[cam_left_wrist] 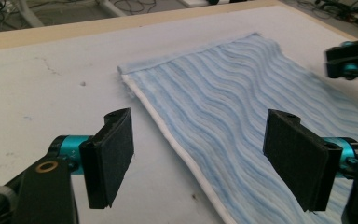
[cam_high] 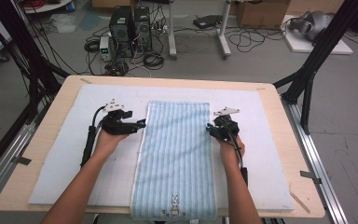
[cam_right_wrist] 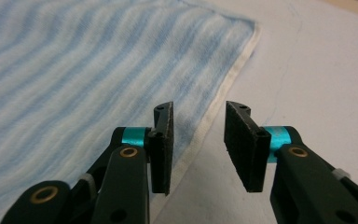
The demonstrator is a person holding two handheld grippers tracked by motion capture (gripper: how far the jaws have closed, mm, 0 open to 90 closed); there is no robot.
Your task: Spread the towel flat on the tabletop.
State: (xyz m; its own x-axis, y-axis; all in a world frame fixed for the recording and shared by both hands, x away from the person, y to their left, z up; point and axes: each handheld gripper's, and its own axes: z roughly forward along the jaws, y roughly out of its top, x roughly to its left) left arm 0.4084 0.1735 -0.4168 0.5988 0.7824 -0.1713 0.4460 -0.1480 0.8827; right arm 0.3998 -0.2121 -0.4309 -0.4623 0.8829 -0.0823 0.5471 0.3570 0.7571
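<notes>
A light blue striped towel (cam_high: 175, 144) lies flat down the middle of the white mat (cam_high: 65, 158), its near end with a small rabbit print (cam_high: 174, 205) hanging over the table's front edge. My left gripper (cam_high: 142, 124) is at the towel's left edge near the far corner. In the left gripper view the left gripper (cam_left_wrist: 200, 158) is open wide, and the towel's white hem (cam_left_wrist: 168, 135) runs between the jaws. My right gripper (cam_high: 209, 128) is at the towel's right edge. In the right gripper view the right gripper (cam_right_wrist: 199, 140) stands open just above the hem (cam_right_wrist: 214, 112), gripping nothing.
The mat covers most of a light wooden table (cam_high: 37, 140). Black frame struts (cam_high: 314, 65) stand at the far right and far left. On the floor beyond are computer towers (cam_high: 130, 28), loose cables and a cardboard box (cam_high: 261, 13).
</notes>
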